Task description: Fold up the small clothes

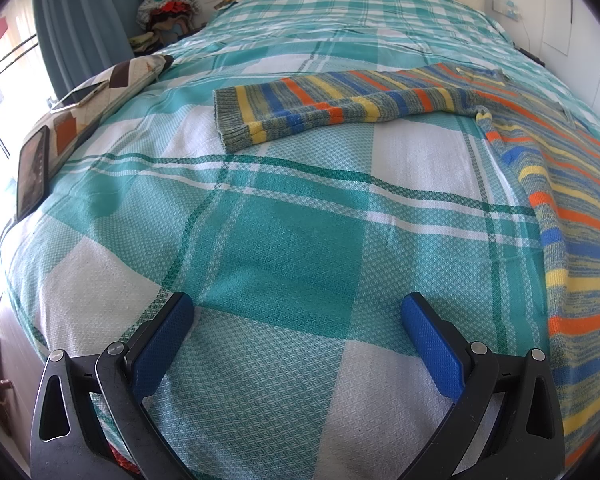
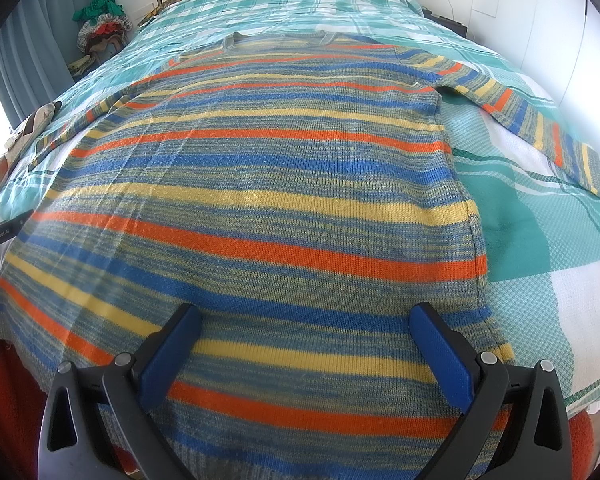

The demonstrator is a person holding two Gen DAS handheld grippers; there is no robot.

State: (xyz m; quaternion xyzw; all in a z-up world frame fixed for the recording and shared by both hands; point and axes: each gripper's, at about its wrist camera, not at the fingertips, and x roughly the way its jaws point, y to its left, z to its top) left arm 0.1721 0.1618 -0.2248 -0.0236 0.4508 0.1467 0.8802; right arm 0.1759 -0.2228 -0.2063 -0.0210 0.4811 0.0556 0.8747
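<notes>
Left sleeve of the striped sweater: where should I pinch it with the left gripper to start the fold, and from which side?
Take the left sleeve at its ribbed cuff, probably coming from the near side with the open left gripper. The cuff is the sleeve's free end, lying flat on the bedspread with bare cloth around it, so a finger could slide under its edge. The right gripper hovers open over the sweater body.
</notes>
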